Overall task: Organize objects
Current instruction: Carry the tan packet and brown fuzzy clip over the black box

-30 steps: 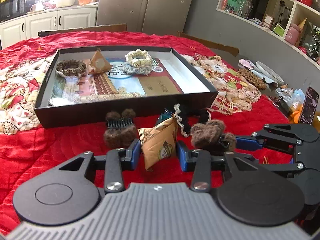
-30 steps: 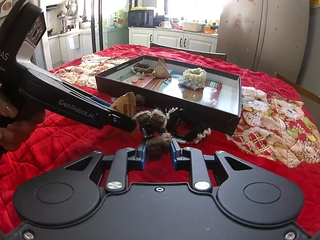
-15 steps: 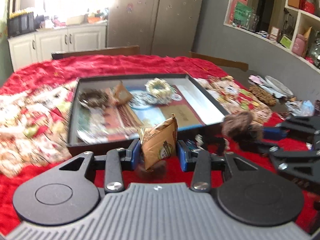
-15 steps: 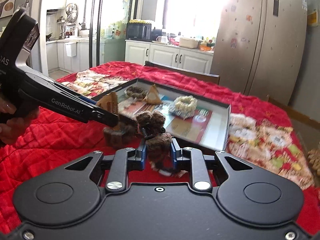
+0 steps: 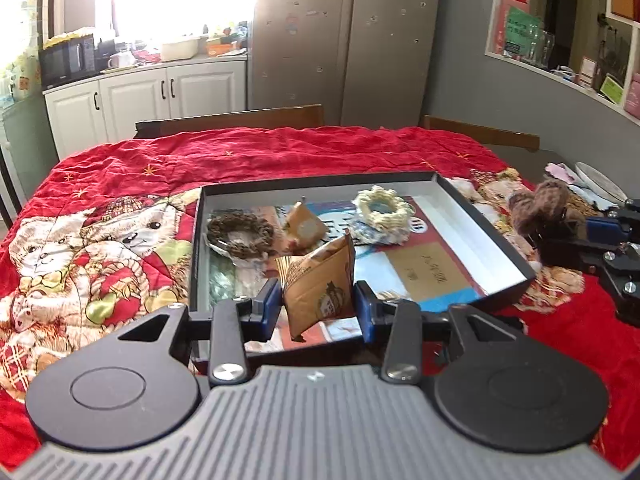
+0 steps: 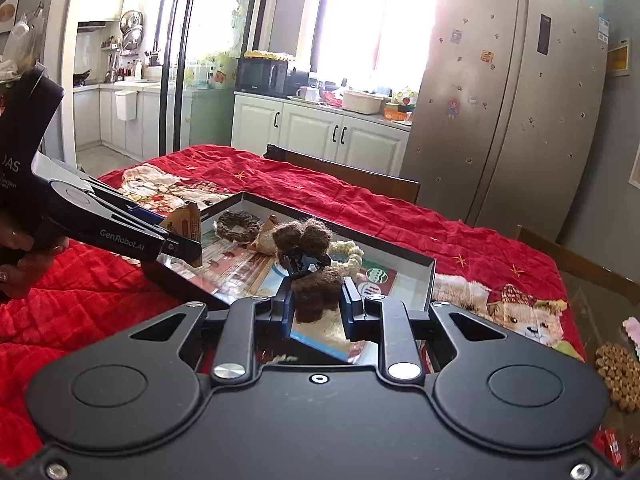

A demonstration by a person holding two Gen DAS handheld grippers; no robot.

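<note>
Kitchen; red quilt (image 5: 280, 152) on table, black tray (image 5: 484, 232). Left gripper (image 5: 318, 306) pinches brown packet (image 5: 320, 280); right gripper (image 6: 316, 306) nearly closed, clamping furry clip (image 6: 310, 264).

Kitchen setting. A steel refrigerator (image 5: 346, 36) stands against a grey wall (image 5: 460, 92), beside white cabinets (image 5: 160, 96) under a bright window (image 6: 376, 28). Open wall shelves (image 5: 576, 40) at right. Wooden chair (image 5: 240, 118) behind the surface.

A tan snack packet (image 5: 320, 284) is held upright above the black tray's (image 5: 486, 216) near edge; a brown fuzzy hair clip (image 6: 310, 276) is held over its near right corner.
</note>
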